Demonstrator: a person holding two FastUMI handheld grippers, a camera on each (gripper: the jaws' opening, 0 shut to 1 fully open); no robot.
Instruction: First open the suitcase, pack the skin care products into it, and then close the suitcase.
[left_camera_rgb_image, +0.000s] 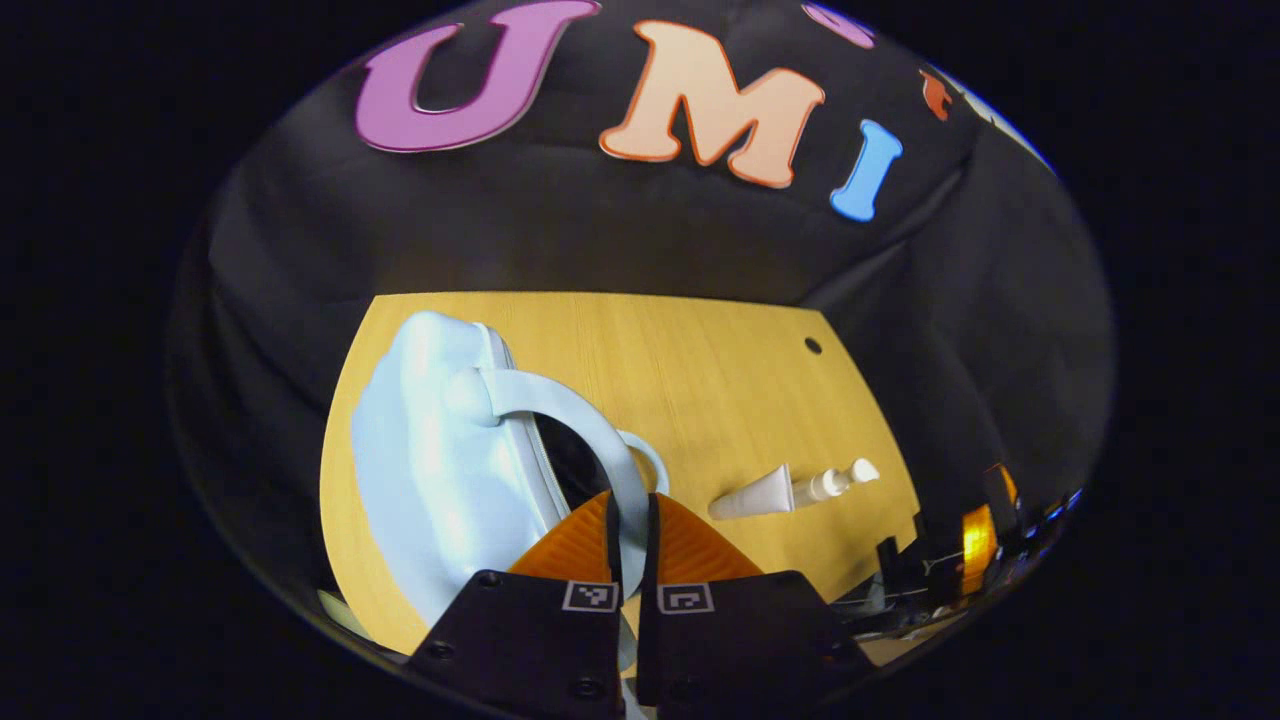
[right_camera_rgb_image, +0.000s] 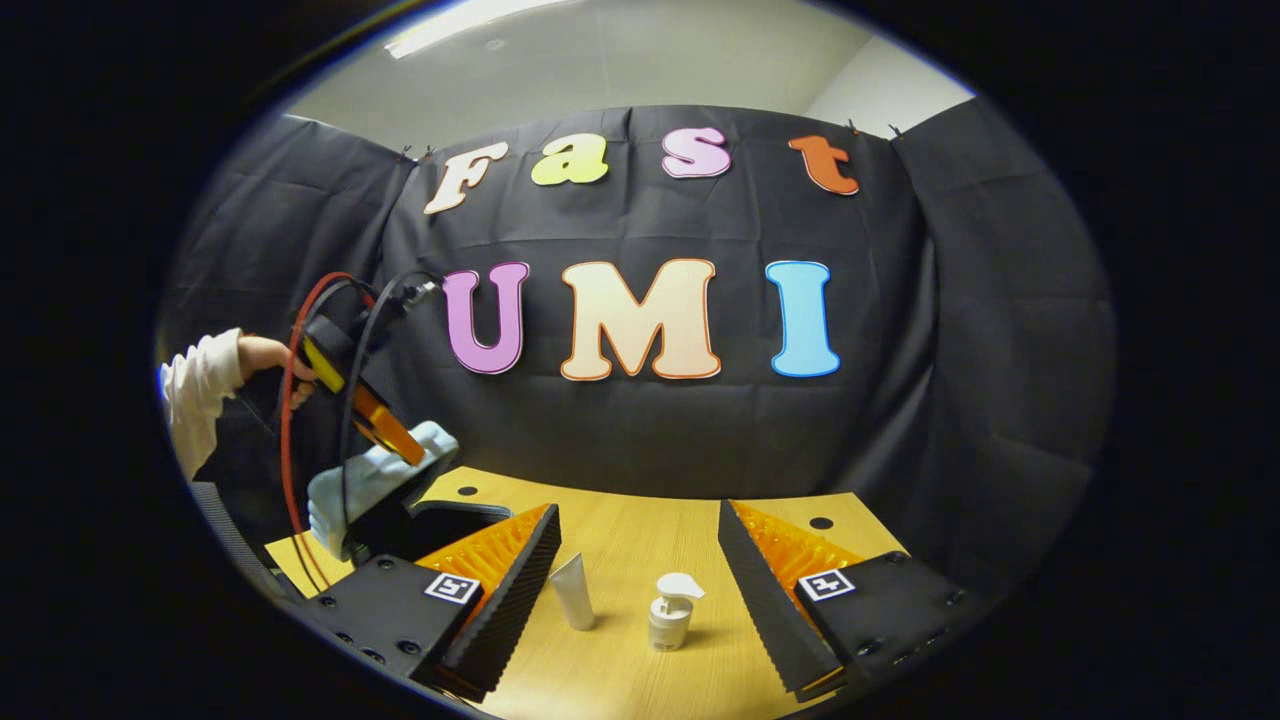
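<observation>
The pale blue suitcase (left_camera_rgb_image: 430, 440) lies on the left of the wooden table (left_camera_rgb_image: 700, 380), its lid lifted a little so a dark gap shows along the zip. My left gripper (left_camera_rgb_image: 630, 500) is shut on the suitcase's pale handle strap (left_camera_rgb_image: 560, 400), which runs between its fingers. A white tube (left_camera_rgb_image: 755, 495) and a white pump bottle (left_camera_rgb_image: 835, 482) lie side by side to the right. In the right gripper view, my right gripper (right_camera_rgb_image: 640, 535) hangs open above the table, with the tube (right_camera_rgb_image: 572, 590) and pump bottle (right_camera_rgb_image: 670, 610) between and beyond its fingers, untouched. The suitcase (right_camera_rgb_image: 340, 490) sits far left.
A hand (right_camera_rgb_image: 265, 355) in a white sleeve (right_camera_rgb_image: 195, 390) holds the left gripper (right_camera_rgb_image: 385, 430) over the suitcase, with red and black cables looping down. Black cloth walls close in behind the table. Small round holes (right_camera_rgb_image: 821, 523) mark the tabletop's far corners.
</observation>
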